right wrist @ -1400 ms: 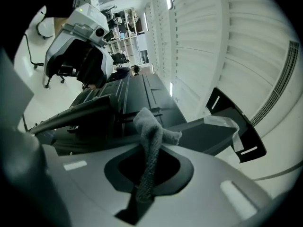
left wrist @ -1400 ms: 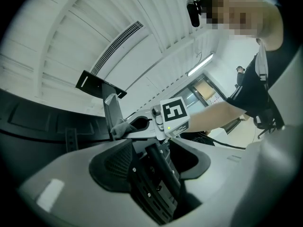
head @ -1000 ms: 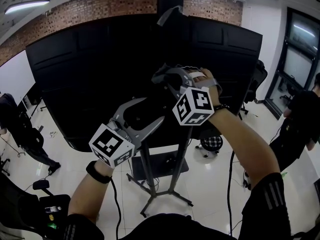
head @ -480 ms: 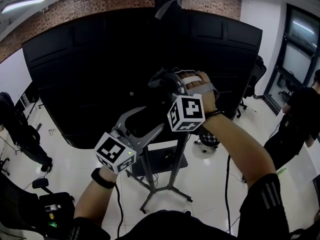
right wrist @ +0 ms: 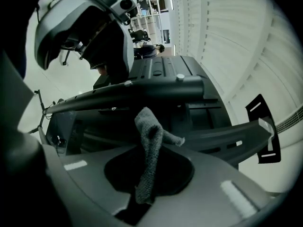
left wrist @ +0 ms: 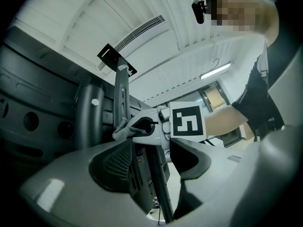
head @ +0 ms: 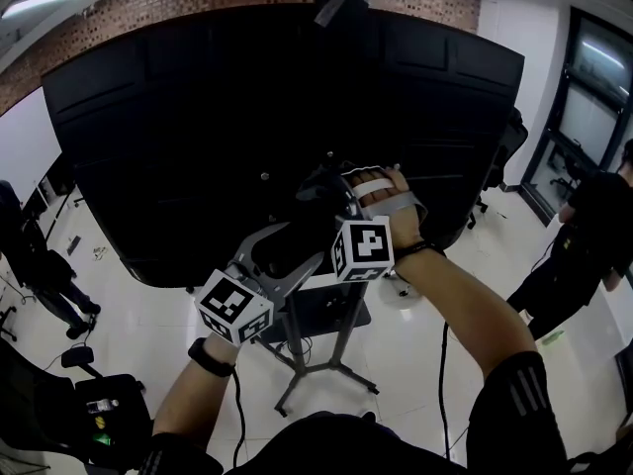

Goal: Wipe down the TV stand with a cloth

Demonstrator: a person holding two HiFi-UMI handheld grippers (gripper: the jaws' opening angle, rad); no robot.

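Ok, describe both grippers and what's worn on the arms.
The left gripper and right gripper are grey, each with a broad moulded claw. Each carries a white cube with black square markers and trails a thin black cable. A pale strap crosses the right hand. Black bands circle both wrists. Sleeves are black; the right sleeve shows grey stripes.

The cloth (right wrist: pixel 149 145) looks like a coarse grey knit, nubbly and totally matt. Both the left gripper (left wrist: pixel 151 167) and the right gripper (right wrist: pixel 142 195) are smooth matt grey plastic, and the left one has a fine mesh texture on its inner face. The TV back (head: pixel 178 137) is matt black plastic, the stand post (left wrist: pixel 158 188) looks like dark painted metal with a dull sheen, the floor (head: pixel 129 315) is super glossy white tile, and the brick wall (head: pixel 198 3) is rough
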